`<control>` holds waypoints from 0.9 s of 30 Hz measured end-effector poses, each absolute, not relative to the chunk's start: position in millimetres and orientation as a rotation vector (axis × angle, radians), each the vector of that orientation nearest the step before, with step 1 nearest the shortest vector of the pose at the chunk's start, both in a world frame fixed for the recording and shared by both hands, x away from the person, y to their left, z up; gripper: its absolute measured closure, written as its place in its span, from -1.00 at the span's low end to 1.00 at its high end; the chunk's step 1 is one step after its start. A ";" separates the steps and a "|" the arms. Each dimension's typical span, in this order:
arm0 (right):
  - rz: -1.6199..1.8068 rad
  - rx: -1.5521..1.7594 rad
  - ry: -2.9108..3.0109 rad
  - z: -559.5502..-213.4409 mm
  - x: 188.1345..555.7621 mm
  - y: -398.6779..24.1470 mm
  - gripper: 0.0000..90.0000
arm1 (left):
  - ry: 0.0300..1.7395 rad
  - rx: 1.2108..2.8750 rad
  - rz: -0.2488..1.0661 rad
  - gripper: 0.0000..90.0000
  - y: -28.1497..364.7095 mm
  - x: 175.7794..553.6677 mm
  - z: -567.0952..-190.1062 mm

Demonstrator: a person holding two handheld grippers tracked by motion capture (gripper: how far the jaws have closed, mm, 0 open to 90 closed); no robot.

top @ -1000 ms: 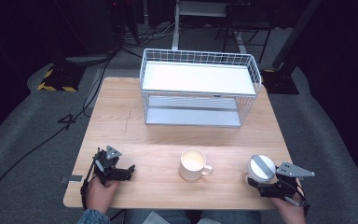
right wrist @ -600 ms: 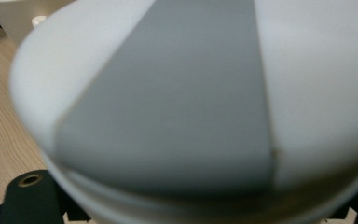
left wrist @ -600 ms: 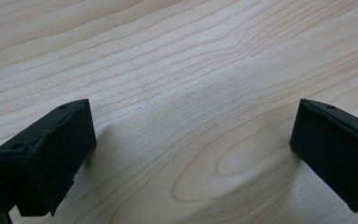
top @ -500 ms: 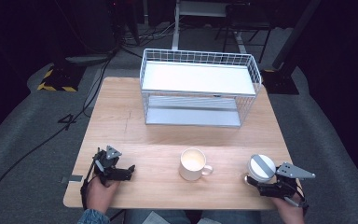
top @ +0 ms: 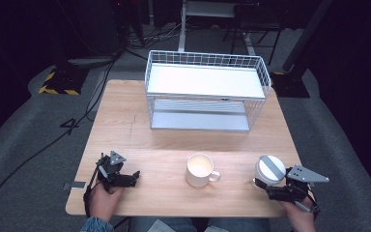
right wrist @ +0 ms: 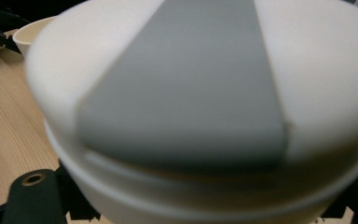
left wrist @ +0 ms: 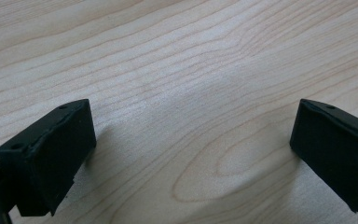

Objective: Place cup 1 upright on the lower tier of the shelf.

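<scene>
A white lidded jar (top: pixel 270 169) with a grey band across its lid is seen at the near right of the wooden table (top: pixel 174 135), and it is clasped by the right gripper (top: pixel 264 186), whose jaws have just been closing and are now pressed against the jar's lower body. In the right gripper view the jar (right wrist: pixel 205 107) is shown very close and blurred, upright on the table, with black jaw parts at its base on either side. The right gripper is held by a hand (top: pixel 300 216) at the near edge. A cream mug (top: pixel 200 169) is placed just left of the jar, apart from it, with its handle turned toward the jar. The left gripper (top: pixel 134 176) is rested on the table at the near left, well apart from the mug, held by the other hand (top: pixel 104 199); in the left gripper view its jaws are spread wide over bare wood (left wrist: pixel 182 93), with nothing between them. A white wire rack (top: pixel 207 92) with two shelves is set at the far middle of the table.
</scene>
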State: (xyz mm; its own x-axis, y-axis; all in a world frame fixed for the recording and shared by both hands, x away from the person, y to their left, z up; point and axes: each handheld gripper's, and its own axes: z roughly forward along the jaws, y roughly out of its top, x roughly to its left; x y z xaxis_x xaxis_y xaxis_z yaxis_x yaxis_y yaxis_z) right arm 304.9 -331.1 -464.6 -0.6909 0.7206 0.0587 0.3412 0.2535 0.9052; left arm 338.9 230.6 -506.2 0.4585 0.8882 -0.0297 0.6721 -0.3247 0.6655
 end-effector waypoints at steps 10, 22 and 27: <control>1.410 0.931 2.176 -443.7 320.8 -315.4 -0.58 | 1.295 2.099 0.458 -0.99 230.6 338.9 -506.2; 1.404 0.884 2.171 -422.2 349.1 -296.8 -0.58 | 1.295 2.099 0.459 -0.99 230.6 338.9 -506.2; 1.408 0.875 2.165 -413.4 365.6 -285.7 -0.58 | 1.295 2.099 0.459 -0.99 230.6 338.9 -506.2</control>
State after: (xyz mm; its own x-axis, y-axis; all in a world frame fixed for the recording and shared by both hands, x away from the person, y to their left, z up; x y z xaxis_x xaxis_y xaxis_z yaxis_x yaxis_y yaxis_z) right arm 365.6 -285.7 -413.4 -0.7181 0.6960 -0.0029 0.2796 0.2923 0.9146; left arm 338.9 230.6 -506.2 0.4580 0.8885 -0.0285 0.6719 -0.3250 0.6656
